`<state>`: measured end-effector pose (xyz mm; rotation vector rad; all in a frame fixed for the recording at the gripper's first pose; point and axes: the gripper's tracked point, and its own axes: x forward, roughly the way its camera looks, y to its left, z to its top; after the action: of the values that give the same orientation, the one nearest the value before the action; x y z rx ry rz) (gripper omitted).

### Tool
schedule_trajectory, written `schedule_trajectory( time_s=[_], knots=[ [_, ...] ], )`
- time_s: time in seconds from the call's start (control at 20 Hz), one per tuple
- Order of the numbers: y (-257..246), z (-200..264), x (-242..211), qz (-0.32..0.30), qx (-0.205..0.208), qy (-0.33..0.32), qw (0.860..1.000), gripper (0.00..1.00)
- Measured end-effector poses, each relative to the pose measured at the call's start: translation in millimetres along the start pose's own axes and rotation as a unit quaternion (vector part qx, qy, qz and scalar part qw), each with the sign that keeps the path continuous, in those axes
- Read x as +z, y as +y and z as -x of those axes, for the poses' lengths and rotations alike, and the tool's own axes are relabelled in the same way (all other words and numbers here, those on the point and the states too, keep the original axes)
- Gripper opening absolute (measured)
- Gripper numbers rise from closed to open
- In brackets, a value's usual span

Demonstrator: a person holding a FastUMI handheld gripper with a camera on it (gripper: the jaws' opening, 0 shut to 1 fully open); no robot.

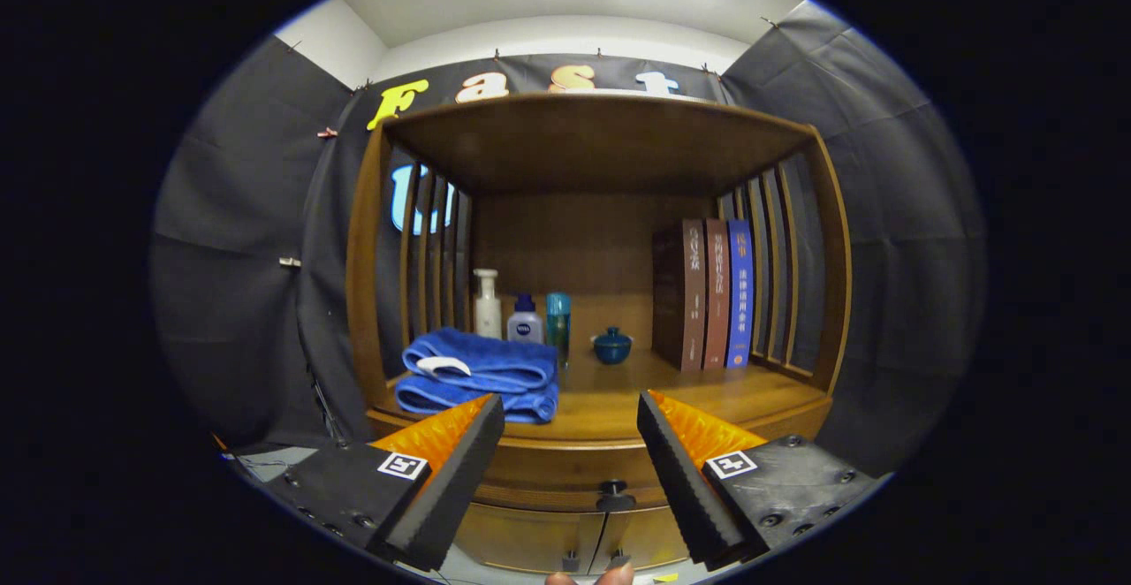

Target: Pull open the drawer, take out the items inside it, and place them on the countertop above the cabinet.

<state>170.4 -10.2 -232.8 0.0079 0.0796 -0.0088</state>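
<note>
Tongs (570, 439) hang wide open and hold nothing, facing the wooden cabinet (371, 302). Between the fingers and below them sits the closed drawer (565, 470) with its small dark knob (613, 488); its contents are hidden. The knob looks tiny, so the fingers could slip off it mid-pull. On the countertop (618, 399), folded blue towels (482, 377) crowd the front edge and could be knocked.

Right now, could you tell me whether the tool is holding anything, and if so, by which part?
Nothing is held. The tool is open, its fingers apart, with the drawer knob between and just below them, untouched. The drawer looks shut.
</note>
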Motion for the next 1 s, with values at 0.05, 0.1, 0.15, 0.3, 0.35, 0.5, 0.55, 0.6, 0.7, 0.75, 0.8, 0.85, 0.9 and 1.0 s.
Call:
schedule_trajectory(
  time_s=[0.05,0.1,0.15,0.3,0.35,0.5,0.55,0.6,0.7,0.75,0.8,0.85,0.9,1.0],
  knots=[
    [-2,-4,-14,0.003,-0.002,0.008,1.000,0.99],
    [-4,-10,-27,0.005,-0.002,0.013,1.000,0.99],
    [-8,-14,-40,0.007,-0.006,0.022,1.000,0.99],
    [-20,-27,-76,0.003,-0.018,0.053,0.998,0.99],
    [-22,-34,-89,0.003,-0.020,0.062,0.998,0.99],
    [-26,-40,-115,-0.003,-0.025,0.096,0.995,0.99],
    [-31,-45,-126,-0.003,-0.032,0.106,0.994,0.98],
    [-34,-43,-131,-0.005,-0.034,0.113,0.993,0.90],
    [-39,-42,-145,-0.004,-0.044,0.132,0.990,0.75],
    [-40,-37,-147,-0.006,-0.040,0.141,0.989,0.67],
    [-41,-46,-148,-0.010,-0.039,0.137,0.990,0.60],
    [-44,-48,-147,-0.016,-0.033,0.132,0.991,0.53],
    [-41,-43,-148,-0.023,-0.027,0.127,0.991,0.46],
    [-41,-45,-149,-0.009,-0.023,0.125,0.992,0.34]
  ],
)
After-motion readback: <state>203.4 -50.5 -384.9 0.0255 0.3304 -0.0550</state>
